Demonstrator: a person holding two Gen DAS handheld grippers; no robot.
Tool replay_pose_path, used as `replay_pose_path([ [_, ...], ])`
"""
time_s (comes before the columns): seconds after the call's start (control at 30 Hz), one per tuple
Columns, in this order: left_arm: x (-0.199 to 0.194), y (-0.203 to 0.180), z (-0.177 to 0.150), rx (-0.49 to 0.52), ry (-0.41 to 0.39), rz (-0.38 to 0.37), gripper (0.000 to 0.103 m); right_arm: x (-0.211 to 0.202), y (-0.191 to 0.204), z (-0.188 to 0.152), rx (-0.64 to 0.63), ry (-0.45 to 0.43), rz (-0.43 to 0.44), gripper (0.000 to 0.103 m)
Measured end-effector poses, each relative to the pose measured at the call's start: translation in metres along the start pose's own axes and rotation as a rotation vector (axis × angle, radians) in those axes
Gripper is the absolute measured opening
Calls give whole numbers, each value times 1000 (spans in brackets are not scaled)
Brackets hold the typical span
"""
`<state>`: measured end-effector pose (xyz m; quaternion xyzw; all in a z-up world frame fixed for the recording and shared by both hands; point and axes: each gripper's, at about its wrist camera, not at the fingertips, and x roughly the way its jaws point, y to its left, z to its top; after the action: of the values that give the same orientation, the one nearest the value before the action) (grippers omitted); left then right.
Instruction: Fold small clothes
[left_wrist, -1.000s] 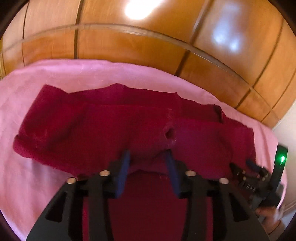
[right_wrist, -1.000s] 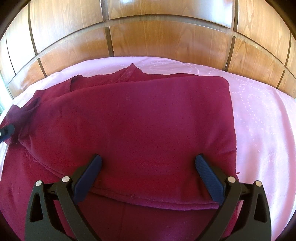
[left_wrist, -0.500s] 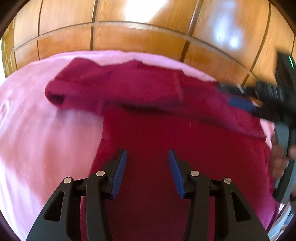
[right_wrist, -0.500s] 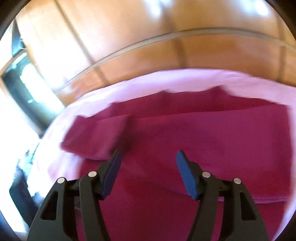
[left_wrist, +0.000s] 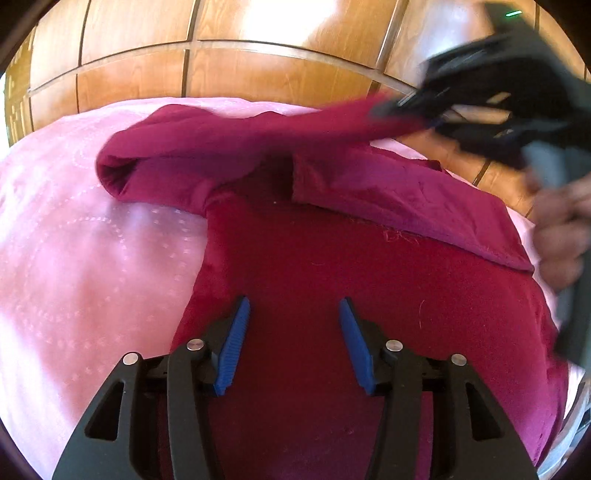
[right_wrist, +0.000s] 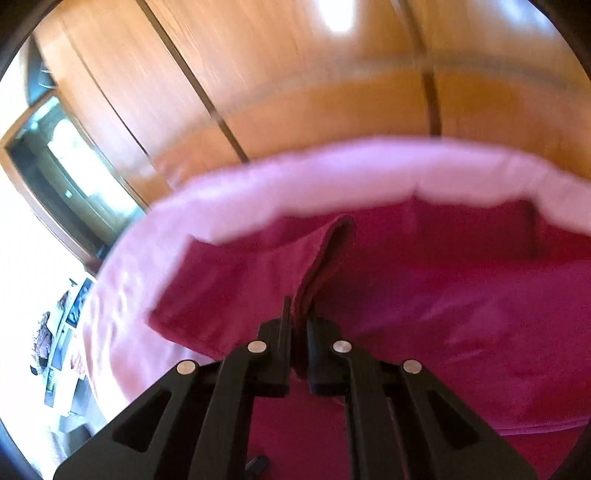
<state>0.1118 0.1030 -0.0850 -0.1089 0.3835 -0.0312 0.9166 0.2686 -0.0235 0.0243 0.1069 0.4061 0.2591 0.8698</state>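
Note:
A maroon garment lies spread on the pink sheet, with its far part folded over and a sleeve end rolled at the left. My left gripper hovers low over the flat near part. Its jaws are opening and nothing is pinched between the blue pads. My right gripper is shut on a raised fold of the garment. In the left wrist view the right gripper shows blurred at the upper right and holds a strip of the cloth up off the sheet.
Wooden panelling runs behind the bed's far edge. A person's hand grips the right tool at the right edge. A dark-framed opening and bright clutter lie to the far left in the right wrist view.
The right gripper went from wide open to shut on a fold of the garment and lifted it up and away. The left gripper drew back from the folded edge over the flat cloth.

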Motion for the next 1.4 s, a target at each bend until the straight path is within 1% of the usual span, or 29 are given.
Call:
replay_pose_path([
  [0.07,0,-3,-1,13,0,10,52,-31,-11,5,0,-52,-1,5],
  [0.13,-1,-3,-1,14,1,12,52,-53,-25,6,0,-92,-38,5],
  [0.17,-1,-2,-1,14,2,12,52,-61,-32,4,5,-102,-56,5],
  [0.3,0,-4,0,22,5,23,52,-86,-85,-11,91,-118,-153,5],
  [0.4,1,-5,1,27,9,30,52,-94,-124,-25,158,-102,-216,5],
  [0.5,1,-7,1,37,17,37,52,-87,-161,-45,236,-54,-269,5],
  [0.6,-2,-9,4,48,47,43,52,-76,-179,-57,275,-17,-310,5],
  [0.67,-8,-9,9,47,77,31,52,-73,-187,-68,288,3,-357,5],
  [0.7,-10,-8,10,43,84,24,52,-74,-196,-73,309,8,-343,5],
  [0.77,-19,-7,16,36,82,1,52,-75,-198,-76,318,4,-282,7],
  [0.8,-23,-6,19,37,73,-3,52,-77,-198,-76,325,1,-269,12],
  [0.83,-27,-6,24,39,59,-3,52,-80,-198,-77,328,-11,-262,21],
  [0.87,-31,-6,30,40,45,-7,52,-85,-198,-77,322,-24,-262,42],
  [0.9,-32,-7,33,41,33,-10,52,-90,-196,-77,310,-42,-272,51],
  [0.97,-34,-9,49,40,2,-6,52,-101,-188,-75,278,-72,-309,52],
  [1.03,-29,-12,63,41,-16,-11,52,-113,-184,-74,263,-100,-307,52],
  [1.13,-18,-19,86,53,-43,-8,52,-116,-171,-66,213,-119,-290,52],
  [1.2,-7,-26,100,57,-58,-20,52,-109,-165,-60,192,-110,-278,52],
  [1.27,6,-31,116,60,-62,-16,52,-94,-159,-55,167,-90,-281,52],
  [1.4,39,-30,142,40,-41,-8,52,-72,-161,-48,148,-61,-299,54],
])
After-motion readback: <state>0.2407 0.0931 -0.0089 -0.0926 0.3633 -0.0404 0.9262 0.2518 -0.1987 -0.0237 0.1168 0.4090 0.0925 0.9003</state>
